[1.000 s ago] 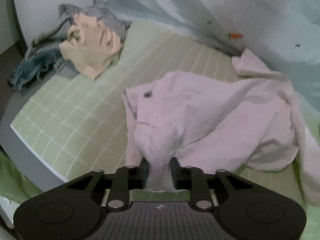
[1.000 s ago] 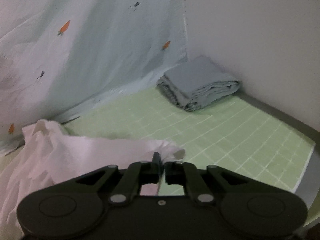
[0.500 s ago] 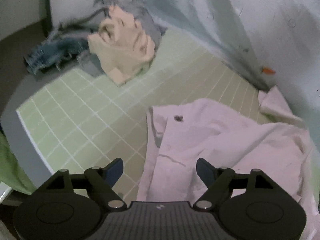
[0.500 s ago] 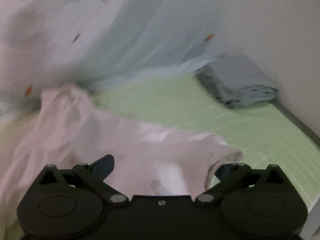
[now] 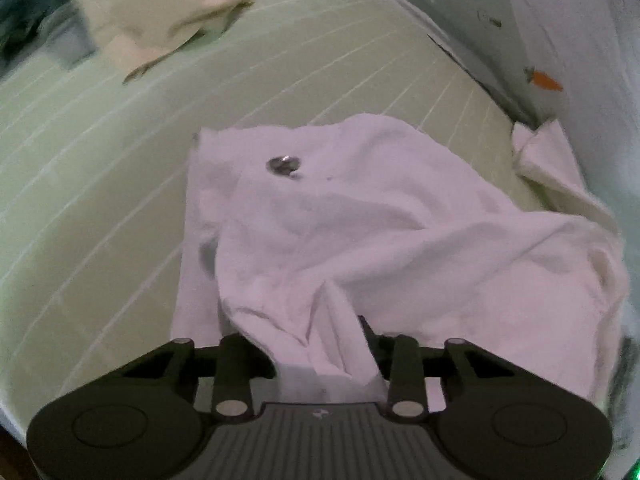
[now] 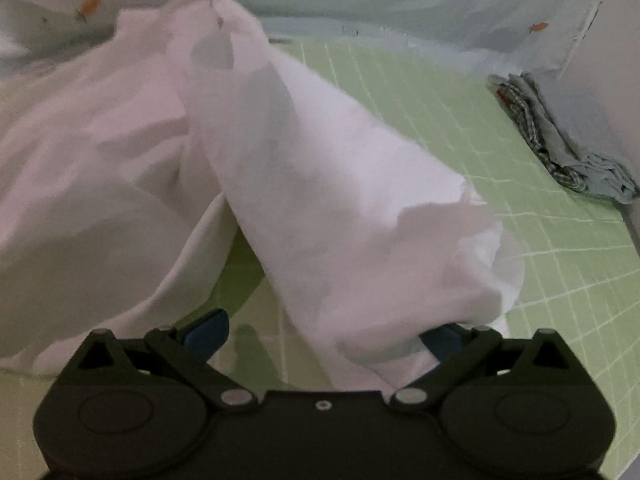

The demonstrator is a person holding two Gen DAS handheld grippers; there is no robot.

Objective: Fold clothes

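Note:
A pale pink garment [image 5: 360,224] lies crumpled on the green checked mat [image 5: 100,200], with a small dark mark near its upper left. My left gripper [image 5: 316,344] is closing on a bunched fold of it at the near edge; cloth hides the fingertips. In the right wrist view the same garment [image 6: 304,168] drapes over my right gripper [image 6: 324,332], whose blue pads [image 6: 208,330] stand wide apart around a sleeve-like fold, not pinching it.
A peach and grey pile of clothes [image 5: 160,12] lies at the far left of the mat. A folded grey-blue stack [image 6: 568,136] sits at the right by the wall. A light blue carrot-print sheet [image 5: 560,40] hangs along the back.
Both grippers let go of the pink garment half a second ago. Now the left has moved in and closed around a new fold; the right stays open with cloth fallen between its pads.

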